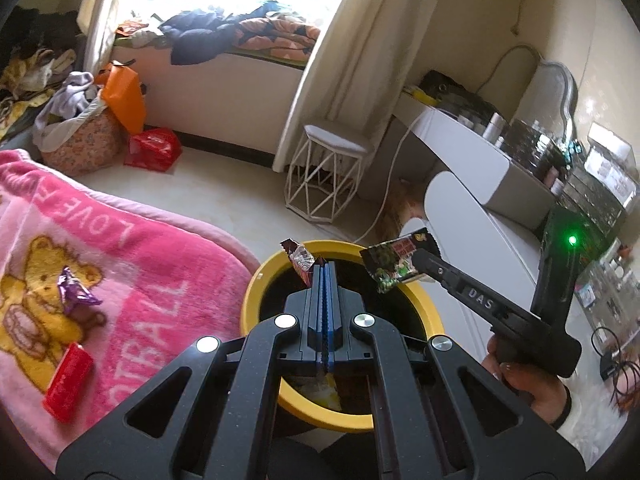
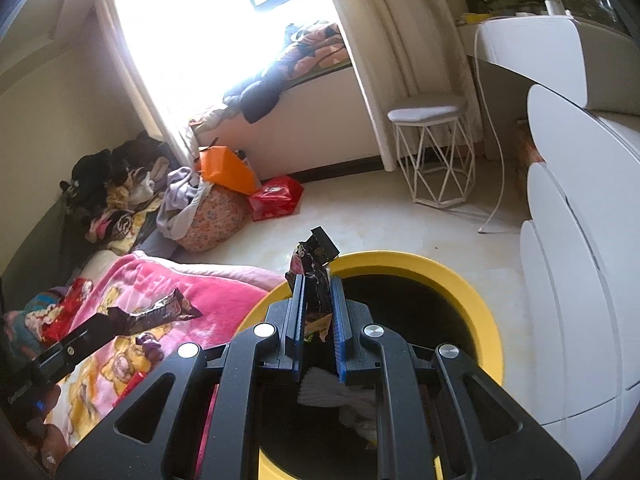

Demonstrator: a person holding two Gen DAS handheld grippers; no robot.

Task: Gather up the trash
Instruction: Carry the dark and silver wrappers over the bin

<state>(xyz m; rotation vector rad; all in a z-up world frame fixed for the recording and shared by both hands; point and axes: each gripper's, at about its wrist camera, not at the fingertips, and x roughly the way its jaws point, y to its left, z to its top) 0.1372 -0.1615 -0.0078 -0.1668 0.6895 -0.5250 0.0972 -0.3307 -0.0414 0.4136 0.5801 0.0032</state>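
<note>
right tool [image 2: 316, 280]: both pads clamped on a crumpled dark wrapper [image 2: 314, 258], which sticks up past the tips
bin [image 2: 472, 292]: yellow rim, dark inside, right under the tool; something white lies down in it
left tool [image 2: 92, 330]: low at the left, pinching a brown wrapper [image 2: 160, 310] over the bed
pink blanket [image 2: 224, 292]: bear print, touching the bin's left side; a purple scrap [image 2: 149, 343] and red bits lie on it
floor [image 2: 360, 216]: white wire stool [image 2: 434, 152], red bag [image 2: 276, 196], orange bag [image 2: 226, 170], heap of clothes [image 2: 120, 196]
</note>
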